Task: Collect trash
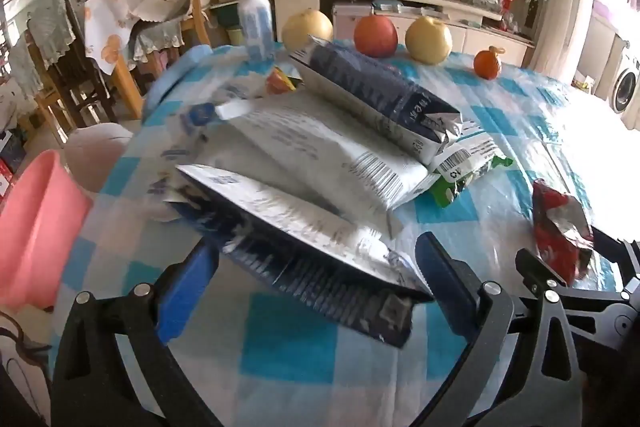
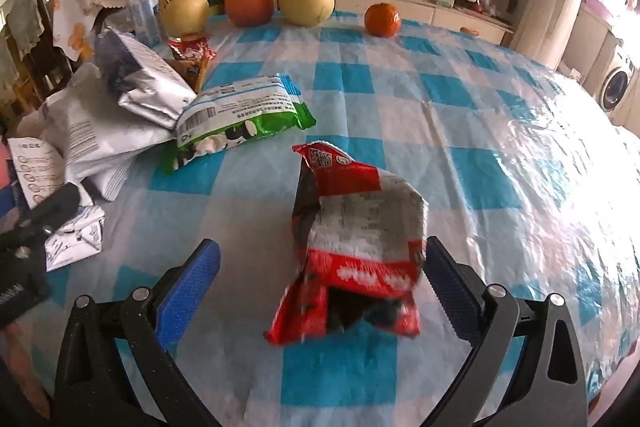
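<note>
In the left wrist view a dark blue and silver wrapper (image 1: 316, 259) lies flat on the checked tablecloth (image 1: 500, 115), between the wide-apart blue pads of my left gripper (image 1: 318, 247), which is open. In the right wrist view a crumpled red wrapper (image 2: 356, 247) stands on the cloth inside my open right gripper (image 2: 322, 246), close to the right pad (image 2: 452, 287) and well clear of the left one. Behind lie a white pouch (image 1: 320, 147), a second dark blue pouch (image 1: 376, 91) and a green and white packet (image 2: 240, 119). The red wrapper (image 1: 560, 231) also shows at the left view's right edge.
A pink bin (image 1: 36, 227) stands beside the table at the left. Along the far edge are a white bottle (image 1: 254, 15), two pears, an apple (image 1: 376, 35) and a tangerine (image 2: 382, 19). A small red wrapper (image 2: 190, 51) lies near the bottle. Chairs and shelves stand beyond.
</note>
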